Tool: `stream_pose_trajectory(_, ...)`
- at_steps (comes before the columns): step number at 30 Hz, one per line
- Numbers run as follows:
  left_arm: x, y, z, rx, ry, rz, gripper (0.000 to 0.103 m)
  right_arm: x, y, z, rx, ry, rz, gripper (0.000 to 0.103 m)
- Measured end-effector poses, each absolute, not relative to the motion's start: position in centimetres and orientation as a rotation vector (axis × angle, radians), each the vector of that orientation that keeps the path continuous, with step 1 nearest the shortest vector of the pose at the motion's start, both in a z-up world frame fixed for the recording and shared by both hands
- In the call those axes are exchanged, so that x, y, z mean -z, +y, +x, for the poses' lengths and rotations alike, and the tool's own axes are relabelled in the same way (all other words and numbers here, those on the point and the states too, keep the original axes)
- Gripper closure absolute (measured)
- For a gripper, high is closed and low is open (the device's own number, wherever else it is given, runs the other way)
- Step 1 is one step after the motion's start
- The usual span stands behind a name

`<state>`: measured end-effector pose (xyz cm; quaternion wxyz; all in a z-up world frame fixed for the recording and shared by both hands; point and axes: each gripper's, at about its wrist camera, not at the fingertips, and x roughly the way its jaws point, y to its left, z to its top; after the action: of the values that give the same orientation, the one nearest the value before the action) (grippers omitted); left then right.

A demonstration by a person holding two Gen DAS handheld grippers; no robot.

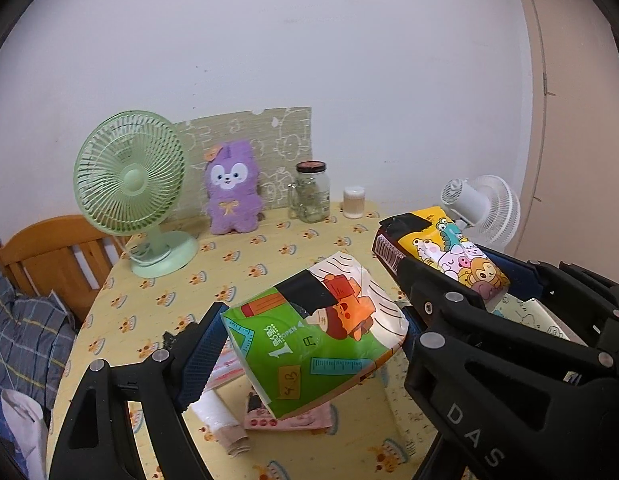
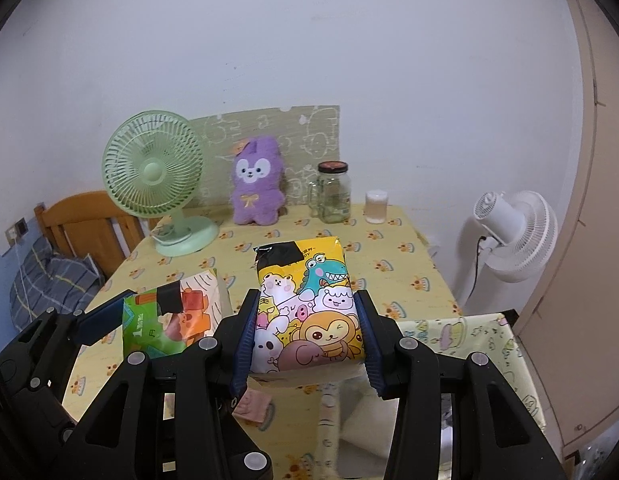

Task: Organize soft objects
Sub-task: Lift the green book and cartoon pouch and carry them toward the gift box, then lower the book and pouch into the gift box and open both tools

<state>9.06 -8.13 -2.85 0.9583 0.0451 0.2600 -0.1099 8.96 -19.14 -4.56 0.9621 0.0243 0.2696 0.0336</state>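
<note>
My left gripper (image 1: pixel 309 340) is shut on a green and white tissue pack (image 1: pixel 313 336) and holds it above the table; the pack also shows in the right wrist view (image 2: pixel 173 316). My right gripper (image 2: pixel 305 332) is shut on a yellow cartoon-animal tissue pack (image 2: pixel 305 308), also held above the table; it shows in the left wrist view (image 1: pixel 449 252) to the right of the green pack. A purple plush bunny (image 2: pixel 256 184) stands at the back of the table against a patterned board.
The table has a yellow patterned cloth (image 2: pixel 389 256). A green desk fan (image 2: pixel 157 176), a glass jar (image 2: pixel 333 192) and a small white container (image 2: pixel 376 206) stand at the back. A pink pack (image 1: pixel 293 420) and a white roll (image 1: pixel 217 412) lie below. A white fan (image 2: pixel 513 232) stands at right. A patterned-cloth surface (image 2: pixel 469 332) is at near right.
</note>
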Motion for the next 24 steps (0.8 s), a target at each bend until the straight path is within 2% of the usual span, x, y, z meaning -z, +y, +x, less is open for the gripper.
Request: stream_pose_trajectory(24,4.2,-16.3,9.8,0.369,0.563,0.146,0.017,6.6,-27.4,8.4,0.052,0.575,0.103,0.054)
